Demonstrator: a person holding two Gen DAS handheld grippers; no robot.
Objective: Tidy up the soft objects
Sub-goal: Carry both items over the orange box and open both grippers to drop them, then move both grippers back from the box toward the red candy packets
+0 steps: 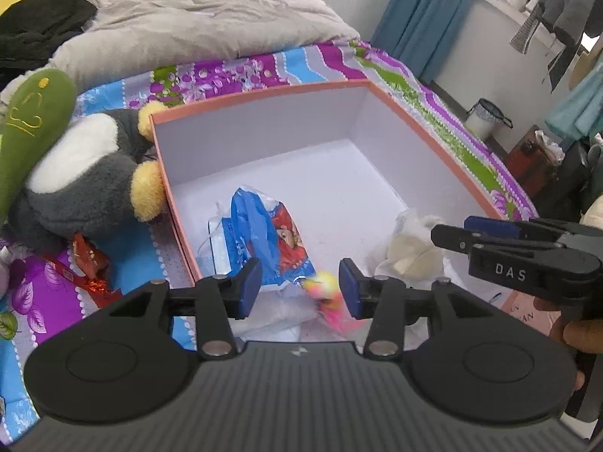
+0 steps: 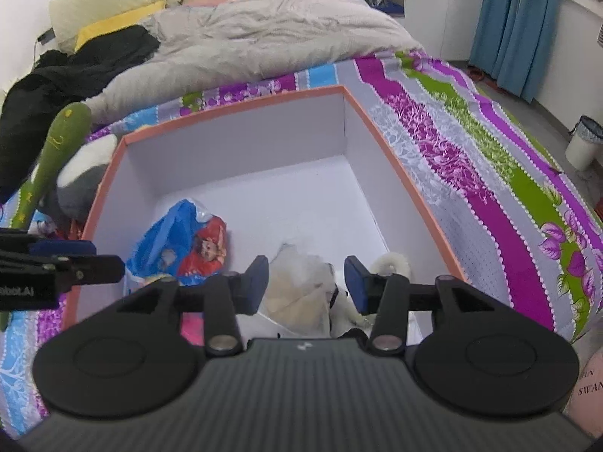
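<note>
An open orange-rimmed box [image 1: 264,92] with a white inside stands on the bed; it also shows in the right wrist view [image 2: 233,103]. Inside lie a blue and red printed bag [image 1: 264,233] [image 2: 188,241], a pink and yellow fluffy toy [image 1: 326,286] and a cream plush toy in clear wrap [image 1: 407,252] [image 2: 301,293]. My left gripper [image 1: 300,288] is open above the box's near edge, over the fluffy toy. My right gripper [image 2: 307,282] is open above the cream plush. A grey and white plush penguin [image 1: 83,173] and a green plush [image 1: 30,124] lie left of the box.
The bed has a striped floral sheet [image 2: 471,150] and a rumpled grey duvet [image 1: 196,19]. Black clothes [image 2: 75,64] lie at the far left. A red wrapper [image 1: 88,260] lies beside the box. A white bin [image 1: 484,118] stands on the floor to the right.
</note>
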